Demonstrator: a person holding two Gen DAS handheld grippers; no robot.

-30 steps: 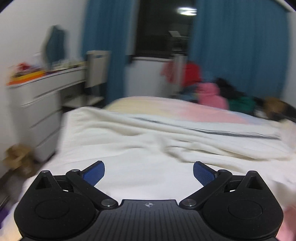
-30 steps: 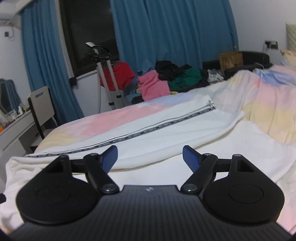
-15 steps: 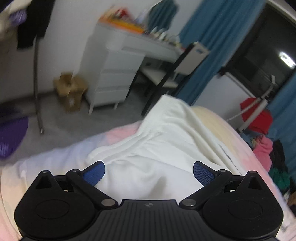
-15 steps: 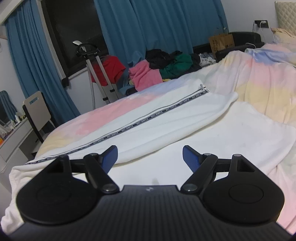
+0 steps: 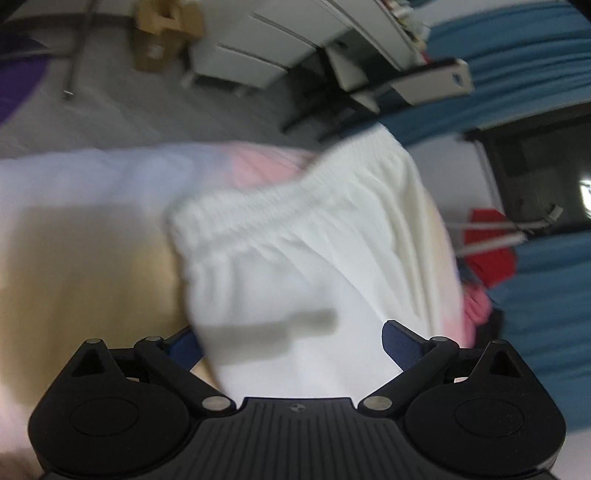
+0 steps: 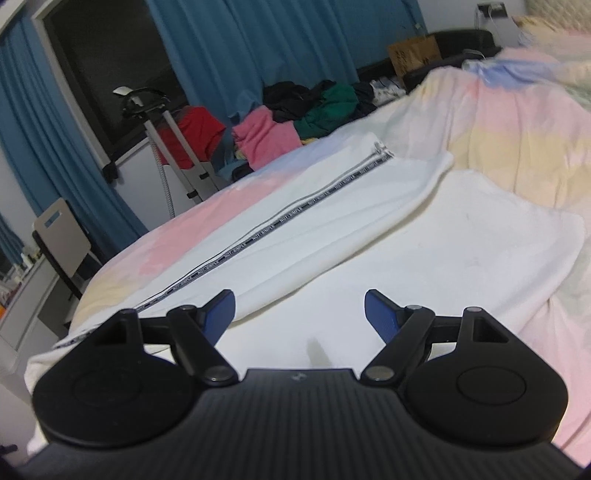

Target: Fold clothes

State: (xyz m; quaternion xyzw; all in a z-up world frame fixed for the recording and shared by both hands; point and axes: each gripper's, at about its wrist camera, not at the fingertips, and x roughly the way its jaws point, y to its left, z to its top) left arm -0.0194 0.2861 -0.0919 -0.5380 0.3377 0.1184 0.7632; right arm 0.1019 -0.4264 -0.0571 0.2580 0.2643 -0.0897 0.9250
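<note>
White trousers [image 6: 332, 221] with a grey lettered side stripe [image 6: 280, 221] lie spread along the pastel bedspread [image 6: 517, 122]. In the left wrist view their gathered elastic waistband [image 5: 258, 218] lies at the bed's end. My left gripper [image 5: 291, 347] is open, tilted down over the waist end, with white cloth between its blue fingers [image 5: 399, 343]. My right gripper [image 6: 299, 314] is open and empty, low over the white cloth near the legs' middle.
A pile of pink, green and black clothes [image 6: 303, 118] and a garment steamer stand [image 6: 162, 122] are beyond the bed. A white dresser [image 5: 295, 48], a chair [image 5: 406, 85] and a cardboard box [image 5: 162, 33] stand on the floor past the bed's end.
My left gripper has swung left and tipped down, from facing across the bed to looking at the waistband and floor. My right gripper has dropped slightly closer to the cloth.
</note>
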